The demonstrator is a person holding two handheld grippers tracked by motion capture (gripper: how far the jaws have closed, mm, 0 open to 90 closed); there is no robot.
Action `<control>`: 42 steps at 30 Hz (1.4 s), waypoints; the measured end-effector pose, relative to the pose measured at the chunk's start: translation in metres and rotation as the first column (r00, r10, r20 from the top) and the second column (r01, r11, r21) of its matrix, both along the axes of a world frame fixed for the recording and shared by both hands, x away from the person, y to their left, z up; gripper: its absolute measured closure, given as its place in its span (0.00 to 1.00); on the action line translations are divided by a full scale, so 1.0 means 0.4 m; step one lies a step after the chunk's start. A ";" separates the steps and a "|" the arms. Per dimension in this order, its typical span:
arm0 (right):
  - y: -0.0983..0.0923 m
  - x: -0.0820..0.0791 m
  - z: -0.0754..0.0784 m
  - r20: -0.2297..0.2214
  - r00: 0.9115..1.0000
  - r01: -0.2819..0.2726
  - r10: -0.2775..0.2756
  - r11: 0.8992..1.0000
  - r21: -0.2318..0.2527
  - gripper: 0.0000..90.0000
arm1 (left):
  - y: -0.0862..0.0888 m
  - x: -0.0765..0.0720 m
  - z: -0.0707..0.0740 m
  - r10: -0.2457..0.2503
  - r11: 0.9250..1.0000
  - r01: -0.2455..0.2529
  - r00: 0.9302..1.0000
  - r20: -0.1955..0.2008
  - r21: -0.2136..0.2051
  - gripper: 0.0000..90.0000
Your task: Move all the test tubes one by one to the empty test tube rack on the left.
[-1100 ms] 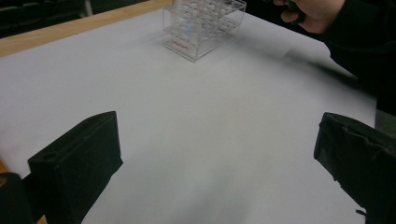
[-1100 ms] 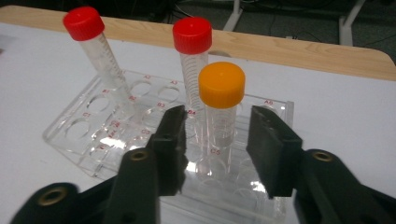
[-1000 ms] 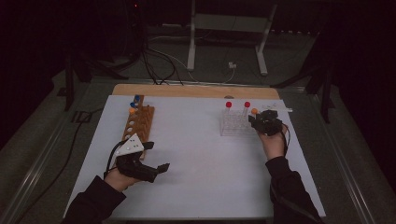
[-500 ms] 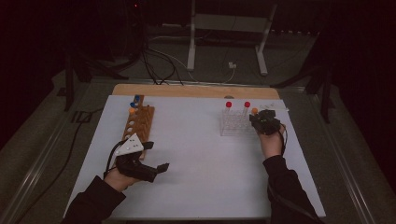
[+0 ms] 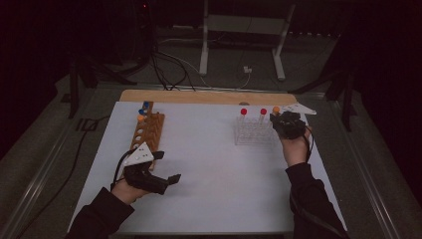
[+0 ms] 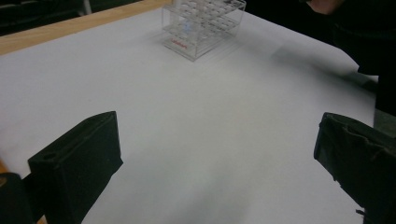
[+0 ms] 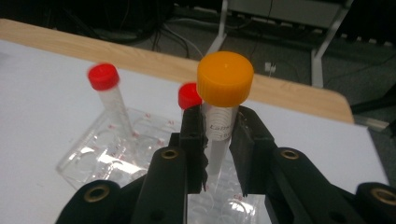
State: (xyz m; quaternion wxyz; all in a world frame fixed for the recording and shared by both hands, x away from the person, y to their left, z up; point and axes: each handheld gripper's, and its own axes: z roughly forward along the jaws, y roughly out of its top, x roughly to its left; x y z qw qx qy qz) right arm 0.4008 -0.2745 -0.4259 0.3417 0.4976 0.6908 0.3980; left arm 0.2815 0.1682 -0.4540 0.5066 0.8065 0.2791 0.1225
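— Right gripper first: clamped on the orange-capped tube just under its cap, one black pad on each side of the clear body, having just been closing around it. Held upright, cap standing above the jaw tips. Seen from the high view at the right end of the clear rack, in the person's right hand.

— And around that grip?

— Beyond the jaws and to their left, two red-capped tubes: one leaning in a far well, the other tucked right behind the left pad, partly hidden. Under the jaws, the open wells of the same clear rack. Cannot tell whether the tube's lower end sits in a well or hangs free of it.

— Left one?

— Left gripper spread wide, nothing between the pads, resting low over the white table sheet. Just behind it and to its left in the high view, a wooden rack with an orange cap and a blue cap at its far end. Straight ahead of its jaws and well apart, across bare sheet, the clear rack. Beyond the sheet's far edge, the wooden board.
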 end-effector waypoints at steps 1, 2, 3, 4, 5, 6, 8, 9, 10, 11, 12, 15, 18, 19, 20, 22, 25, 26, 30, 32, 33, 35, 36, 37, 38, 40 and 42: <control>0.001 -0.005 0.007 0.007 1.000 -0.005 0.005 1.000 -0.004 0.83 | -0.001 0.001 0.001 0.000 1.000 0.000 1.000 -0.001 0.001 0.02; 0.002 -0.011 0.014 0.012 1.000 -0.010 0.010 1.000 -0.003 0.83 | -0.001 0.001 0.002 -0.002 1.000 0.002 1.000 -0.001 0.001 0.02; 0.003 -0.017 0.021 0.018 1.000 -0.015 0.016 1.000 -0.005 0.83 | -0.003 0.002 0.003 0.000 1.000 0.000 1.000 -0.002 -0.003 0.02; 0.004 -0.022 0.027 0.021 1.000 -0.022 0.022 1.000 -0.003 0.83 | -0.004 0.002 0.004 -0.002 1.000 0.002 1.000 -0.001 -0.002 0.02; 0.005 -0.027 0.033 0.027 0.999 -0.029 0.029 1.000 0.000 0.83 | -0.006 0.002 0.005 -0.006 1.000 0.006 1.000 -0.001 0.003 0.02; 0.006 -0.032 0.039 0.029 0.999 -0.039 0.039 0.999 -0.001 0.83 | -0.008 0.002 0.006 -0.007 1.000 0.007 1.000 -0.001 0.001 0.02; 0.012 -0.043 0.047 0.032 0.998 -0.057 0.057 0.998 -0.003 0.83 | -0.013 0.001 0.007 -0.012 1.000 0.012 1.000 -0.003 0.005 0.02; 0.015 -0.049 0.050 0.031 0.997 -0.068 0.068 0.998 -0.003 0.83 | -0.016 0.000 0.006 -0.013 1.000 0.013 1.000 -0.004 0.004 0.02; 0.019 -0.055 0.052 0.033 0.996 -0.079 0.079 0.997 -0.006 0.83 | -0.018 0.000 0.006 -0.017 1.000 0.017 1.000 -0.006 0.007 0.02; 0.024 -0.062 0.054 0.031 0.995 -0.092 0.092 0.996 -0.005 0.83 | -0.020 0.000 0.006 -0.017 1.000 0.017 1.000 -0.007 0.008 0.02; 0.029 -0.069 0.055 0.033 0.994 -0.102 0.103 0.995 -0.005 0.83 | -0.021 0.001 0.007 -0.020 1.000 0.020 1.000 -0.005 0.014 0.02; 0.046 -0.090 0.056 0.029 0.990 -0.140 0.140 0.990 -0.010 0.83 | -0.025 0.002 0.011 -0.023 1.000 0.024 1.000 -0.006 0.013 0.02; 0.062 -0.108 0.053 0.021 0.984 -0.179 0.180 0.984 -0.003 0.83 | -0.028 0.001 0.016 -0.031 0.999 0.031 0.999 -0.008 0.012 0.02; 0.067 -0.113 0.052 0.019 0.982 -0.190 0.190 0.982 -0.003 0.83 | -0.029 0.002 0.017 -0.036 0.999 0.037 0.999 -0.010 0.012 0.02; 0.072 -0.118 0.050 0.018 0.979 -0.203 0.203 0.979 0.004 0.83 | -0.030 0.001 0.017 -0.037 0.999 0.037 0.999 -0.008 0.014 0.02; 0.084 -0.129 0.045 0.014 0.975 -0.224 0.224 0.975 0.004 0.83 | -0.033 0.002 0.018 -0.041 0.999 0.041 0.999 -0.012 0.011 0.02; 0.105 -0.144 0.035 0.006 0.966 -0.258 0.258 0.966 0.003 0.83 | -0.039 0.004 0.017 -0.047 0.999 0.047 0.999 -0.018 0.008 0.02; 0.112 -0.149 0.032 0.001 0.963 -0.269 0.269 0.963 0.004 0.83 | -0.041 0.005 0.017 -0.051 0.999 0.051 0.998 -0.021 0.011 0.02; 0.138 -0.168 0.019 -0.008 0.952 -0.306 0.306 0.952 -0.002 0.83 | -0.051 0.008 0.019 -0.063 0.998 0.063 0.998 -0.027 0.009 0.02; 0.150 -0.177 0.014 -0.013 0.946 -0.323 0.323 0.946 -0.003 0.83 | -0.056 0.010 0.022 -0.072 0.997 0.073 0.997 -0.030 0.006 0.02; 0.154 -0.182 0.012 -0.013 0.944 -0.330 0.330 0.944 -0.004 0.83 | -0.059 0.012 0.024 -0.076 0.997 0.076 0.997 -0.031 0.006 0.02; 0.165 -0.190 0.007 -0.019 0.937 -0.349 0.349 0.937 0.000 0.83 | -0.067 0.014 0.027 -0.085 0.996 0.085 0.996 -0.030 0.007 0.02; 0.170 -0.195 0.004 -0.021 0.936 -0.353 0.353 0.936 0.001 0.83 | -0.072 0.014 0.029 -0.085 0.996 0.085 0.996 -0.027 0.009 0.02; 0.175 -0.198 0.000 -0.025 0.933 -0.360 0.360 0.933 0.003 0.83 | -0.077 0.015 0.031 -0.093 0.996 0.093 0.995 -0.030 0.009 0.02; 0.180 -0.201 -0.003 -0.028 0.930 -0.368 0.368 0.930 0.003 0.83 | -0.081 0.017 0.033 -0.100 0.995 0.100 0.995 -0.028 0.012 0.02; 0.187 -0.208 -0.009 -0.032 0.924 -0.381 0.381 0.925 0.009 0.83 | -0.091 0.019 0.037 -0.111 0.994 0.111 0.994 -0.026 0.010 0.02; 0.194 -0.215 -0.015 -0.034 0.918 -0.394 0.394 0.919 0.014 0.83 | -0.098 0.023 0.043 -0.117 0.993 0.117 0.993 -0.025 0.006 0.02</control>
